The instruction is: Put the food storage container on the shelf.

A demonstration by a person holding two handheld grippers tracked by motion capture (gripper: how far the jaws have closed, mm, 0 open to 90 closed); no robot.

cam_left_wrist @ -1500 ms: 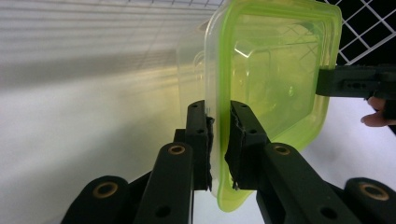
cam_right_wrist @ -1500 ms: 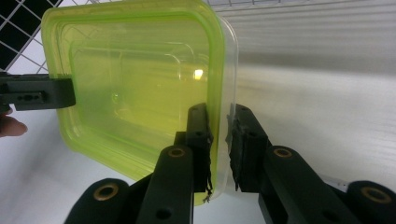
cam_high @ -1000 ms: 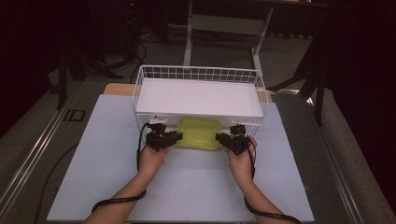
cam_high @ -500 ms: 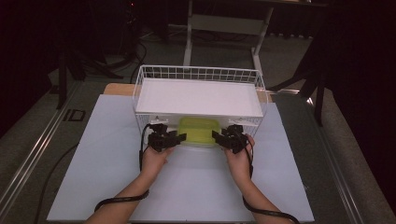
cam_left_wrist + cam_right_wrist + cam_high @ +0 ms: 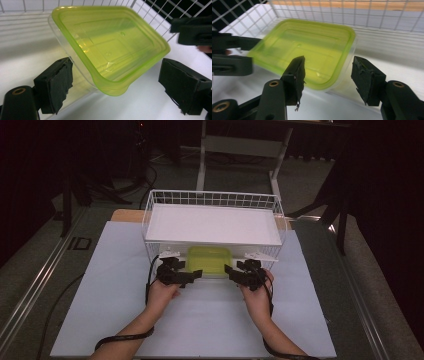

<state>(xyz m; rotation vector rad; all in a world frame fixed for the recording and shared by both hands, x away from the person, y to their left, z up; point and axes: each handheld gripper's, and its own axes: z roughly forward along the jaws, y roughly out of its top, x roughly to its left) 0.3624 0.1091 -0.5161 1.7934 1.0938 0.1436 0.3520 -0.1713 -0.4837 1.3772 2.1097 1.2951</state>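
Item one, my left gripper (image 5: 196,274): held at the near left corner of the container, jaws spread wide with the corner lying between them; no pad seems to press it.

Item two, the yellow-green lidded container (image 5: 208,261): clear plastic body, translucent lid, sitting at the open front of the white wire basket (image 5: 215,198), under the basket's white shelf (image 5: 212,224) and on the white table cover (image 5: 210,320). Both gripper views show it tilted in frame.

Item three, my right gripper (image 5: 229,271): at the container's near right corner, jaws apart, one pad over the lid's edge and the other beside the clear wall; whether either touches, I cannot tell.
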